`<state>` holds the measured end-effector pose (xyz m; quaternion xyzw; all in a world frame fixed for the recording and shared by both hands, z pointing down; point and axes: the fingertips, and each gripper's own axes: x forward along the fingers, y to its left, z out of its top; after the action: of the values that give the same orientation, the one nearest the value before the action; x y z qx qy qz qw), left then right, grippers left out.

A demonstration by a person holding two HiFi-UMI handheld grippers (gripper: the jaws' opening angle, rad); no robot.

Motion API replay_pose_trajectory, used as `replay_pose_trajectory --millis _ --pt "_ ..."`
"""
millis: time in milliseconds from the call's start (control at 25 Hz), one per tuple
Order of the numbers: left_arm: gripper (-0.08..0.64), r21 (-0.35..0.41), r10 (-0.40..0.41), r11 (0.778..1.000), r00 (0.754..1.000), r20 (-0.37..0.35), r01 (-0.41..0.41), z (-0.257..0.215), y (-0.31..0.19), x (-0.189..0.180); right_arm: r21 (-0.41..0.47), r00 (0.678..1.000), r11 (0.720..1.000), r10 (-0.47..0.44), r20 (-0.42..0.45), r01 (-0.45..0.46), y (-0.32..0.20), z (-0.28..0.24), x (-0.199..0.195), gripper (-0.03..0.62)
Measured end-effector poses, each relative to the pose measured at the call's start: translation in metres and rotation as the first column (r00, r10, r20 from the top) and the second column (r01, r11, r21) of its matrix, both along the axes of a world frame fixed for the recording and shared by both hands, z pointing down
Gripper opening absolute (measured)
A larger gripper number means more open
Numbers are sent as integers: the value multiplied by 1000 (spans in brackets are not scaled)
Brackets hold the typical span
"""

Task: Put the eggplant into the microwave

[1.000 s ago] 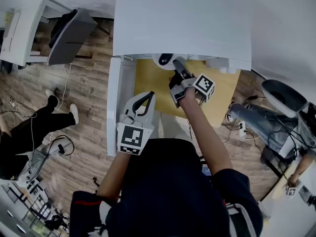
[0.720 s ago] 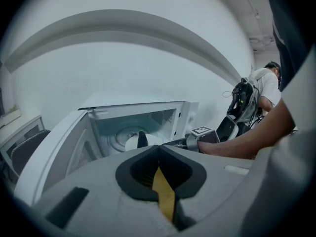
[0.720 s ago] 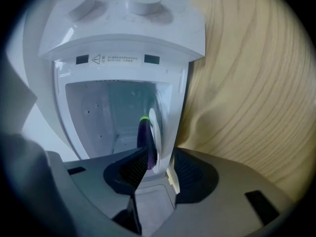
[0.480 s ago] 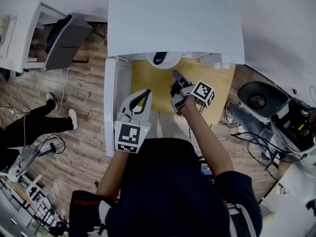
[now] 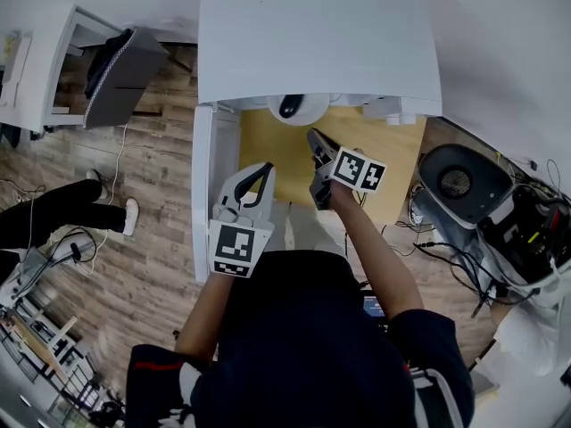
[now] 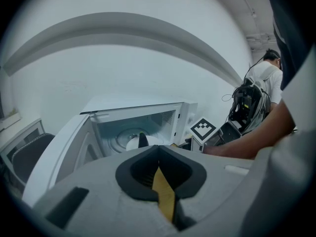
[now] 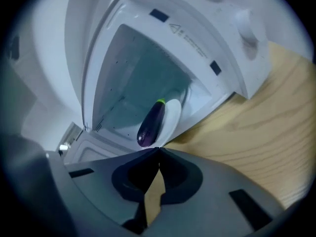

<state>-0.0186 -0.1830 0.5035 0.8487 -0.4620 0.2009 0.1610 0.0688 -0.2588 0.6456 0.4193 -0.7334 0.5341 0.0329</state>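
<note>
Inside the open microwave [image 5: 317,38], on a white plate [image 7: 171,117] near the mouth of the cavity, lies the eggplant [image 7: 151,124]. Right gripper view: long axis runs front to back of the oven. Green stem end points deeper into the cavity; blunt purple end faces the opening and the camera. It rests flat on the plate, slightly off to one side. Head view shows it only as a dark oval [image 5: 290,106] just under the front edge of the oven top. Door [image 5: 203,190] swung wide to the left. Oven stands on a pale wood worktop [image 5: 268,150]. Right hand-held gripper [image 7: 159,148] sits just outside the opening, aimed at the eggplant but apart from it. Its jaws have just been closing and now meet tip to tip with nothing between them. Left hand-held gripper [image 6: 158,147] is held back over the near edge of the worktop beside the door, jaws pressed together, also empty. Its view catches the plate and a dark upright sliver of eggplant in the cavity.
</note>
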Motion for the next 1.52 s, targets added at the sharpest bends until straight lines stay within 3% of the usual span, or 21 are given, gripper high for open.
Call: replay_pose_trajectory --millis 120,200,440,1240,1520 --pt "15 -1 4 1000 1000 -7 -4 -2 8 0 90 976 987 -113 -187 132 8 -2 -8 12" --pt "15 -3 3 1000 1000 -10 -3 -4 4 0 109 951 975 -157 -268 191 6 -2 -13 12" --pt "14 -15 -1 1000 1000 -13 1 -1 5 -1 113 920 966 -181 -348 233 8 4 -19 11" --pt "15 -29 9 1000 1000 -27 -10 8 14 -1 124 916 965 -173 -362 231 -8 9 -29 12" --pt "15 -38 3 999 1000 -23 -4 12 13 1 117 934 973 -152 -322 199 -29 9 -31 12"
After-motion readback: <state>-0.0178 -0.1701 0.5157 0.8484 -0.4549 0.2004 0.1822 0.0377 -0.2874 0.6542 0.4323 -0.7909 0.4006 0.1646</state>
